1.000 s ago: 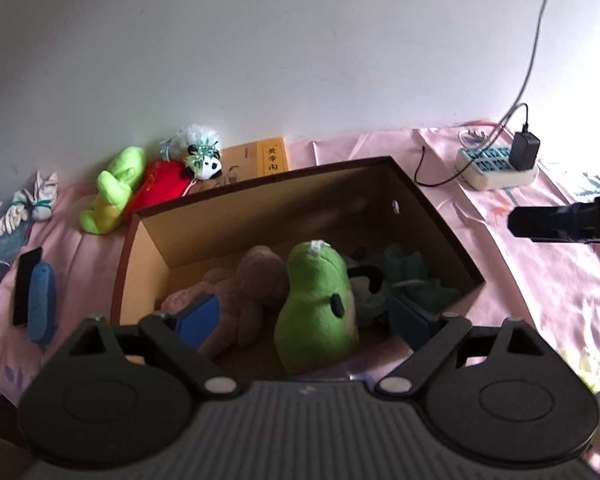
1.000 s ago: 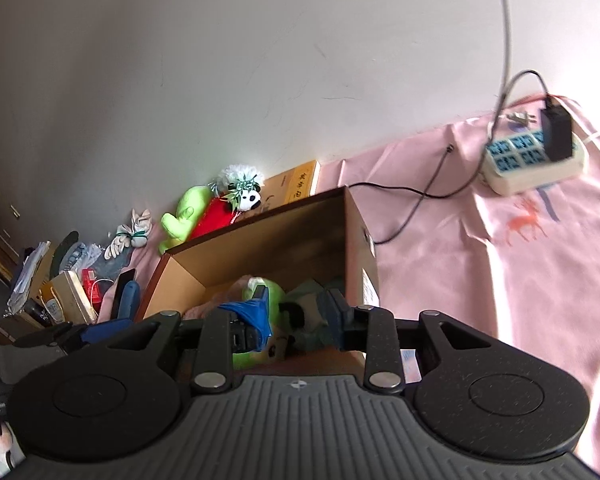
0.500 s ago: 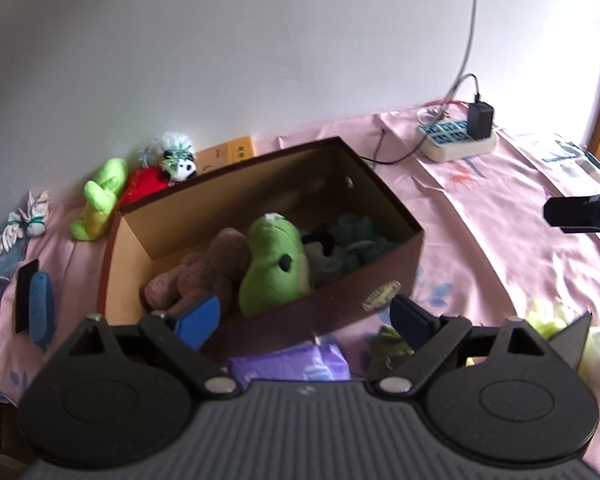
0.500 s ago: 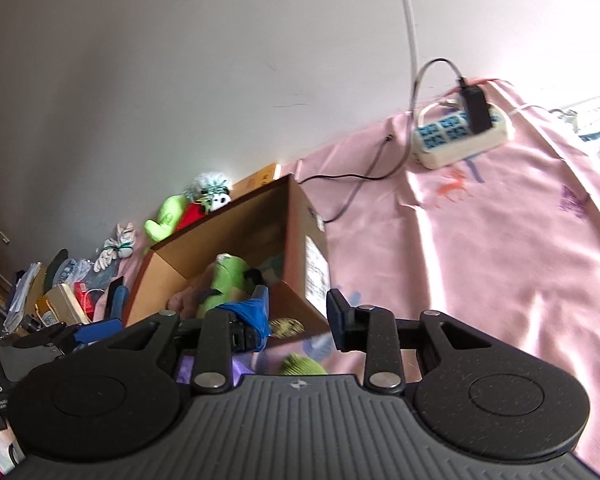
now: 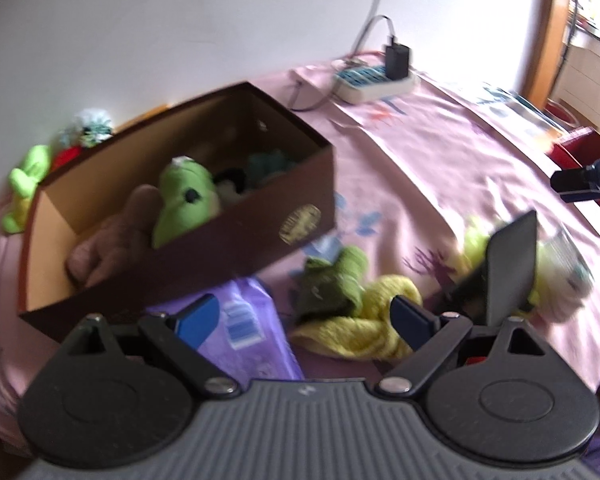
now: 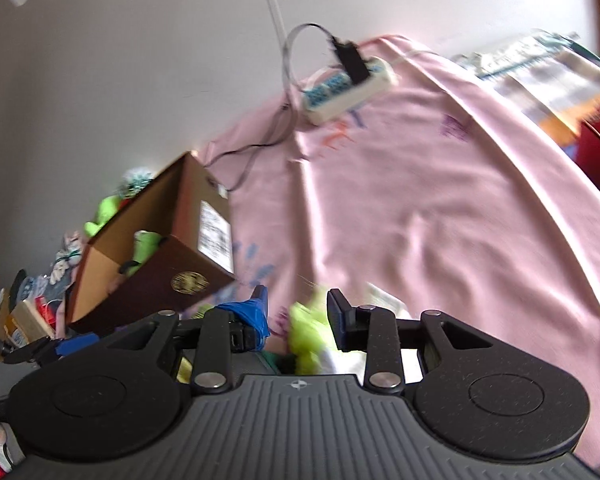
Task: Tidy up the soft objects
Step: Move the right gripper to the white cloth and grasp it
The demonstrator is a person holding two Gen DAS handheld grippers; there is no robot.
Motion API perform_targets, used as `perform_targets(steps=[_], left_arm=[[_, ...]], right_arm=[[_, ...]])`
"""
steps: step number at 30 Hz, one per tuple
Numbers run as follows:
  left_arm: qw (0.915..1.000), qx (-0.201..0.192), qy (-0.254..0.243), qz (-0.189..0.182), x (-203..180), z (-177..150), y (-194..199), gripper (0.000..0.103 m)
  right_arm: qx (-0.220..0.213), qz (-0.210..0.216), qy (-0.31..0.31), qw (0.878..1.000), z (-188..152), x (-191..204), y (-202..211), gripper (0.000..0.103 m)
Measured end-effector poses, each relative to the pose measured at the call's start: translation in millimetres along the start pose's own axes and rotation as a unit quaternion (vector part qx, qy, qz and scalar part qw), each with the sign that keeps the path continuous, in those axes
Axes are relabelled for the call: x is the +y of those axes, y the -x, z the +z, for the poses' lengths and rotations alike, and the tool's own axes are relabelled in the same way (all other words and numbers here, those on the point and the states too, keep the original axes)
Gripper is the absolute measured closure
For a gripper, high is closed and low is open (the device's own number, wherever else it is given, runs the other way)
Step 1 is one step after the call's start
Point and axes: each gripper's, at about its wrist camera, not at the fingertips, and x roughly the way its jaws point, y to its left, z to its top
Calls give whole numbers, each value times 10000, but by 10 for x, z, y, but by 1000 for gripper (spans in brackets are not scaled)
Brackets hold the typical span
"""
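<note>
Sitting in one box (image 5: pixel 260 216), two plush toys; left jaws wide, right jaws narrow, both empty.

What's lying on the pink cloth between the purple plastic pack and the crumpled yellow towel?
In the left wrist view, a dark green soft toy lies between the purple pack and the yellow towel.

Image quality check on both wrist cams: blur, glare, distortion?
Left wrist: motion-smeared, worst on the yellow towel; window at top right blown out. Right wrist: heavier smear across the pink cloth; box soft. Both show fisheye bending.
</note>
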Motion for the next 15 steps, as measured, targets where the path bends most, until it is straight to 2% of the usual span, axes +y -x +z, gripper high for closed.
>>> perform_targets(steps=[5,11,15], left_arm=[[9985,27,-338,-436,-201,-141,4,12],[9920,233,-758,-978,-543,-241,-87,11],[9888,411,-907,-1115,-704,-225,-213,11]], right_arm=[[109,-234,-249,9994,-155,-241,74,88],[213,-181,-712,9971,-285,-412,102,87],[301,-178,-1066,9937,-352,-498,38,86]])
